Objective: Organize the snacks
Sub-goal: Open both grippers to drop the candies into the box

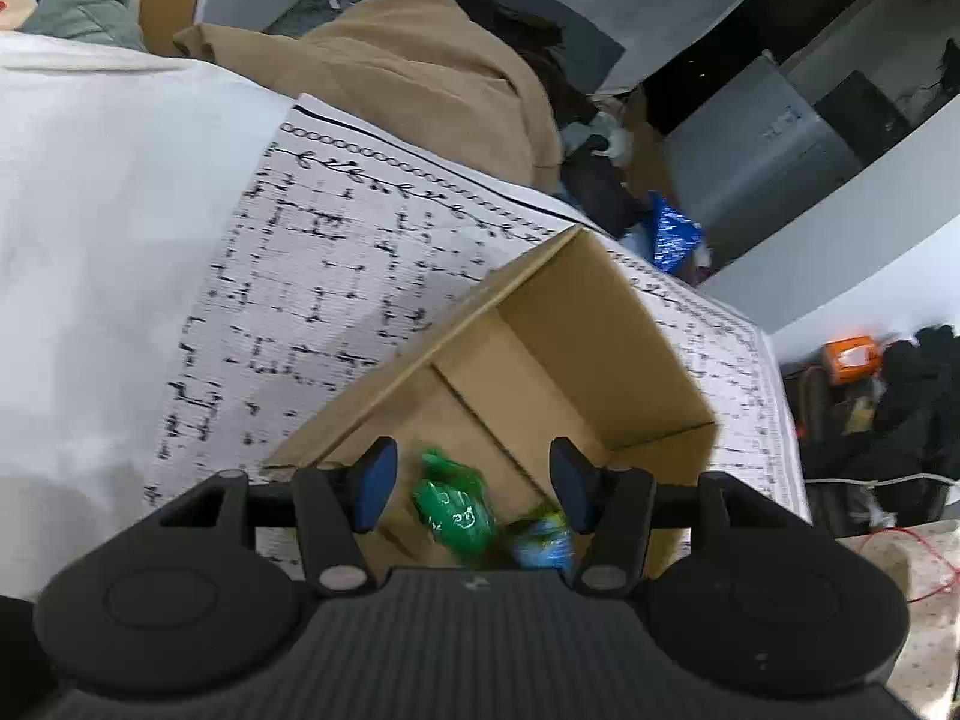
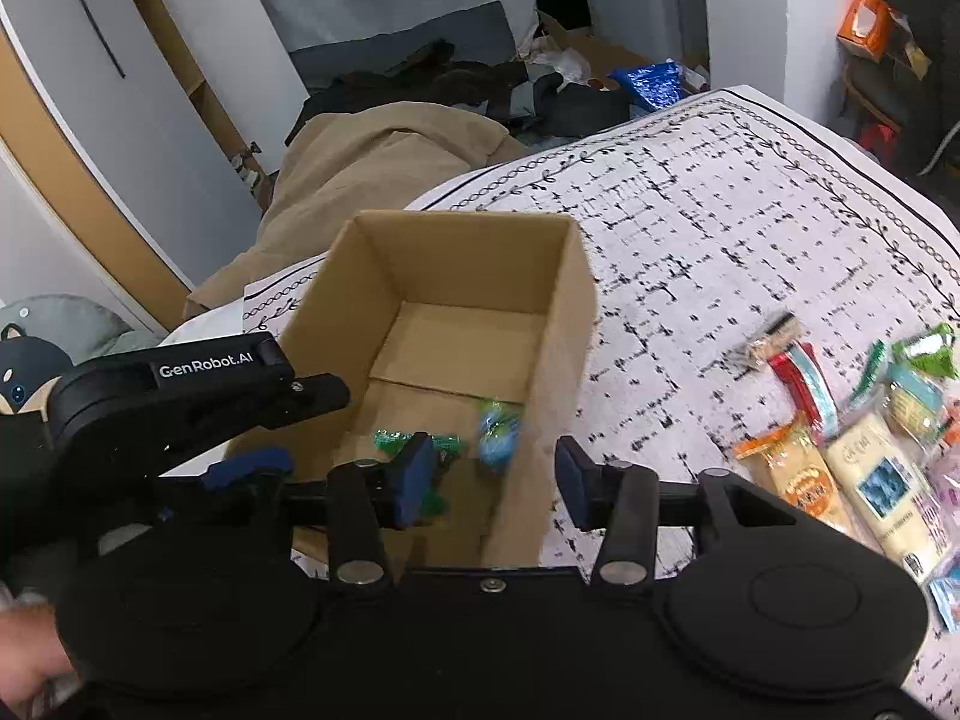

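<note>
An open cardboard box (image 1: pixel 606 324) (image 2: pixel 564 300) stands on the patterned cloth. My left gripper (image 1: pixel 473 483) hangs open over its near end. A green snack packet (image 1: pixel 453 507), blurred, shows between the fingers with neither pad touching it, and a blue packet (image 1: pixel 540 540) lies beside it. My right gripper (image 2: pixel 492 474) is open over the same box, with the blue packet (image 2: pixel 498 429) blurred just beyond it and the green one (image 2: pixel 390 439) on the box floor. The left gripper's housing (image 2: pixel 180 402) reaches in from the left. A pile of several wrapped snacks (image 2: pixel 852 456) lies on the cloth to the right.
The white cloth with black marks (image 2: pixel 720 228) covers the surface around the box. A tan garment (image 1: pixel 390 66) (image 2: pixel 384 150) is heaped behind it. A blue bag (image 2: pixel 651 84) and an orange tissue box (image 2: pixel 864 24) sit beyond the far edge.
</note>
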`<state>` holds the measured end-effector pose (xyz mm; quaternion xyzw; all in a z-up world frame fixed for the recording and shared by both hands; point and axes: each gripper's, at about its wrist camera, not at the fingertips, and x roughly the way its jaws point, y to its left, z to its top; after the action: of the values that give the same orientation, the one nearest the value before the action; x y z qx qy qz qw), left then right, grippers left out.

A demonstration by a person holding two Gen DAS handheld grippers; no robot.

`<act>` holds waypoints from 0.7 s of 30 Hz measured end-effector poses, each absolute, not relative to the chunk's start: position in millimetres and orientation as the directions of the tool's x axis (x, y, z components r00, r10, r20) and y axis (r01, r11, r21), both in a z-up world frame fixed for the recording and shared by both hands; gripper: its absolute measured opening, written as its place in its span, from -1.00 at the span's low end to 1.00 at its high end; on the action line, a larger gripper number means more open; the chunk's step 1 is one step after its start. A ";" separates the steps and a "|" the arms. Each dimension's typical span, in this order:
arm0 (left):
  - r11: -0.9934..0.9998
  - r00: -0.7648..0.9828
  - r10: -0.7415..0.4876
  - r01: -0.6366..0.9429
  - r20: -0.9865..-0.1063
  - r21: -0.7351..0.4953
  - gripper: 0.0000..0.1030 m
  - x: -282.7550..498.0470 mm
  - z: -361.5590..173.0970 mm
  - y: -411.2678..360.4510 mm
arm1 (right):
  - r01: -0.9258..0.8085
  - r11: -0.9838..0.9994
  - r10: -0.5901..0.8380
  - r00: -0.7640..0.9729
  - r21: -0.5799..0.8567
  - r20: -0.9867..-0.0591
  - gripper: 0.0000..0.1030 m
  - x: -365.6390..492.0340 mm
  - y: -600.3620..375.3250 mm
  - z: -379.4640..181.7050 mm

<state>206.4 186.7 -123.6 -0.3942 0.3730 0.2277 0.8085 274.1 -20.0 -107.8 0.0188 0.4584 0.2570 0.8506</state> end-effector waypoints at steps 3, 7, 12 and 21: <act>0.578 0.594 0.097 -0.687 -0.799 -0.441 0.07 205.7 -125.0 186.3 | -0.407 0.876 0.443 0.464 0.260 -0.767 0.10 269.7 -30.5 -105.0; 0.597 0.609 0.089 -0.666 -0.788 -0.447 0.12 205.8 -119.7 179.8 | -0.383 0.887 0.430 0.482 0.258 -0.764 0.36 264.4 -49.2 -100.1; 0.651 0.621 0.085 -0.627 -0.780 -0.428 0.55 208.4 -112.0 157.9 | -0.355 0.901 0.413 0.518 0.250 -0.749 0.60 255.9 -79.9 -91.8; 0.770 0.599 0.113 -0.557 -0.792 -0.311 0.70 214.5 -100.8 113.8 | -0.301 0.914 0.397 0.534 0.270 -0.746 0.78 245.4 -135.3 -89.7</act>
<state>214.5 113.8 -100.8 -0.2757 0.4019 0.1969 0.8507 245.4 -135.3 -89.7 0.0542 0.4394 0.1996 0.8742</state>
